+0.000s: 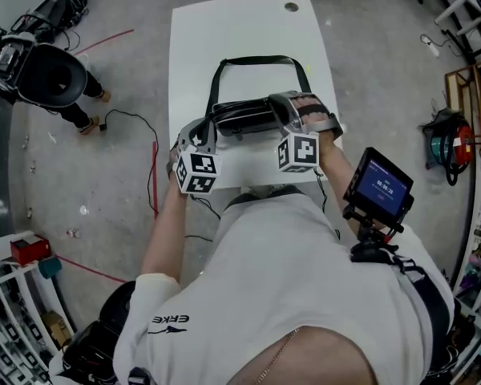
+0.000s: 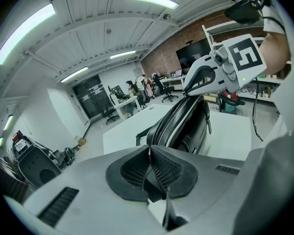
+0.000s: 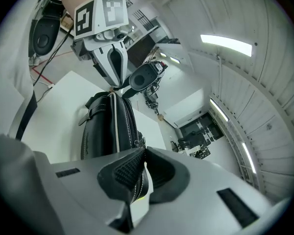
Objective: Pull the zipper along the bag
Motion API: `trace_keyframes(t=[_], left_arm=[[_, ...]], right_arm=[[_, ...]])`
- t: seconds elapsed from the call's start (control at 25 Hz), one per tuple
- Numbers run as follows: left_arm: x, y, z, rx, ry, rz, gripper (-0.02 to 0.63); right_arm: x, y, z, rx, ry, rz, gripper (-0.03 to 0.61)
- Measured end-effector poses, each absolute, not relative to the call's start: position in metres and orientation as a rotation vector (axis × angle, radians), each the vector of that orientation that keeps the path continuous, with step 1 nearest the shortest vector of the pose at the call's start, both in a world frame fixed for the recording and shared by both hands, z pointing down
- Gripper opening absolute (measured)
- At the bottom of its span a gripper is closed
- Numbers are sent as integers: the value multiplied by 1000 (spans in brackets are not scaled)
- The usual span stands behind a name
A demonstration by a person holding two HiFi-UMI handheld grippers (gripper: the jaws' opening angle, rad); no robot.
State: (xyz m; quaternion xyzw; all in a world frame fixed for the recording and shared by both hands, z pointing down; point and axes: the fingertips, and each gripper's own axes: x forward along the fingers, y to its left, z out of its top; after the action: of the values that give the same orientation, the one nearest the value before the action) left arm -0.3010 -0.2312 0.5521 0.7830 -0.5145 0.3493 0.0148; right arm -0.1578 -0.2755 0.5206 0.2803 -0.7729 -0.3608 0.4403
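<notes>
The black bag [image 1: 244, 117] lay across the worktop [image 1: 224, 30]. The left gripper [image 2: 148, 148] was pinched shut at one end, presumably anchoring it; the right gripper [image 3: 143, 152] was clamped on a stitched black tab [image 3: 137, 186] (likely the zipper pull) opposite.

Black leather bag [image 1: 244, 117], white stitching, lies on white table [image 1: 248, 22]; strap [image 1: 256, 61] looped behind; zipper [image 3: 129, 123] along top, possibly part-open.

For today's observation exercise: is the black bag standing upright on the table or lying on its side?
Upright. The bag rests on its base on the white table, zipper line along its top.
</notes>
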Motion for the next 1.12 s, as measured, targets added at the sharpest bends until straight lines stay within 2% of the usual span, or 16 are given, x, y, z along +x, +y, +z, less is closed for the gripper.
trace_keyframes(t=[0.48,1.12], left_arm=[[-286,-224,603,2524,-1340,1297,5],[-234,-245,612,2655,-1203,1331,5]], right_arm=[[-155,-281,520,694,-1858,-886,15],[-144,-289,529,621,-1712,-931,15]])
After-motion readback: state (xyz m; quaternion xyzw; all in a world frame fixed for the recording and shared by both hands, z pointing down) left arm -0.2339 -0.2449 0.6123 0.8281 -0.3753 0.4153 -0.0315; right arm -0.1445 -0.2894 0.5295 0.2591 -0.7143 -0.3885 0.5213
